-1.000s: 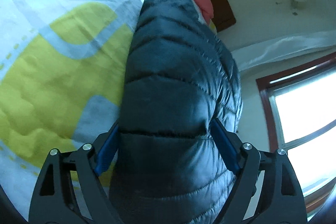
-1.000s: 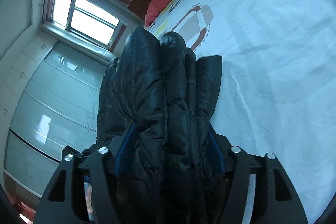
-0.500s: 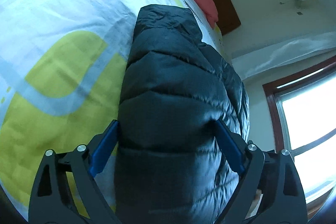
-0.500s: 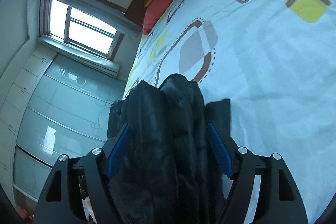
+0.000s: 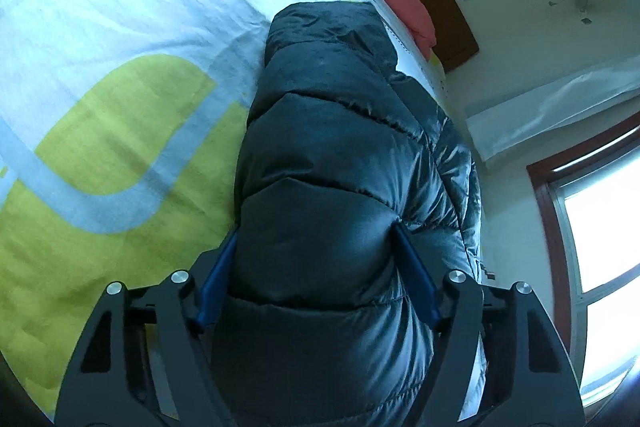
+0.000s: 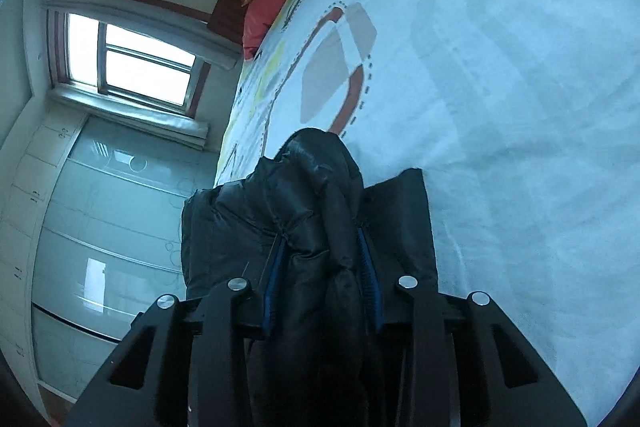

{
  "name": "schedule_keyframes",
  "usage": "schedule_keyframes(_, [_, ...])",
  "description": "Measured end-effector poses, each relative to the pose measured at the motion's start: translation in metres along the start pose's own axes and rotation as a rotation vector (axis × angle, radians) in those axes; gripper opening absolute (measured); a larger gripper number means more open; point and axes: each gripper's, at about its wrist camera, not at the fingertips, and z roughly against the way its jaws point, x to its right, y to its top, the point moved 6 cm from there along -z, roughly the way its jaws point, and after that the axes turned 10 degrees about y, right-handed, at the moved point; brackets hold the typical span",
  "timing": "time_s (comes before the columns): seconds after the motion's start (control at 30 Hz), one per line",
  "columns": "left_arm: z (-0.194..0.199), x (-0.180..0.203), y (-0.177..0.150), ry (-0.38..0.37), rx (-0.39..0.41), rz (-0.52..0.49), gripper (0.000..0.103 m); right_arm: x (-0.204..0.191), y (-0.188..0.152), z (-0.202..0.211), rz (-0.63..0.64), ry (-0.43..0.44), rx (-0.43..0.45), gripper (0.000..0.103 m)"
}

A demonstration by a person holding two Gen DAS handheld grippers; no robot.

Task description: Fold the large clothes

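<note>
Both grippers' jaws have just been closing: left gripper and right gripper pinch the black quilted puffer jacket, bunching it for folding.

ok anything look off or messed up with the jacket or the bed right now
Nothing looks damaged or spilled. The black puffer jacket lies bunched along the edge of the patterned bedspread, part of it hanging past the edge. Both the left gripper and the right gripper have just been closing and pinch its padding.
</note>
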Motion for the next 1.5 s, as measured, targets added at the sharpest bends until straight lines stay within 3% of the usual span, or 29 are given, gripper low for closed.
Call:
schedule_keyframes(0.17, [-0.006,0.002,-0.001,0.048,0.018,-0.033,0.073,0.010,-0.003,0.000,-0.035,0.041,0.016,0.032])
schedule_keyframes(0.4, [-0.007,0.002,-0.001,0.050,0.026,-0.041,0.073,0.011,-0.004,0.002,-0.041,0.060,0.018,0.032])
schedule_keyframes(0.53, [-0.005,0.003,0.000,0.043,0.012,-0.045,0.074,0.007,-0.002,0.006,-0.046,0.074,0.009,0.038])
schedule_keyframes(0.7, [0.004,0.001,0.002,0.030,-0.021,-0.040,0.084,-0.005,-0.006,0.019,-0.033,0.055,0.014,0.049])
schedule_keyframes(0.83, [0.023,0.002,-0.004,0.069,0.021,-0.075,0.086,-0.016,-0.014,0.037,-0.007,0.012,0.030,0.054])
schedule_keyframes(1.17, [0.085,0.009,-0.047,0.191,0.123,-0.198,0.086,-0.032,-0.053,0.093,0.047,-0.127,0.098,0.056])
schedule_keyframes(1.5, [0.146,0.030,-0.107,0.336,0.285,-0.361,0.092,-0.065,-0.117,0.139,0.283,-0.398,0.141,0.065])
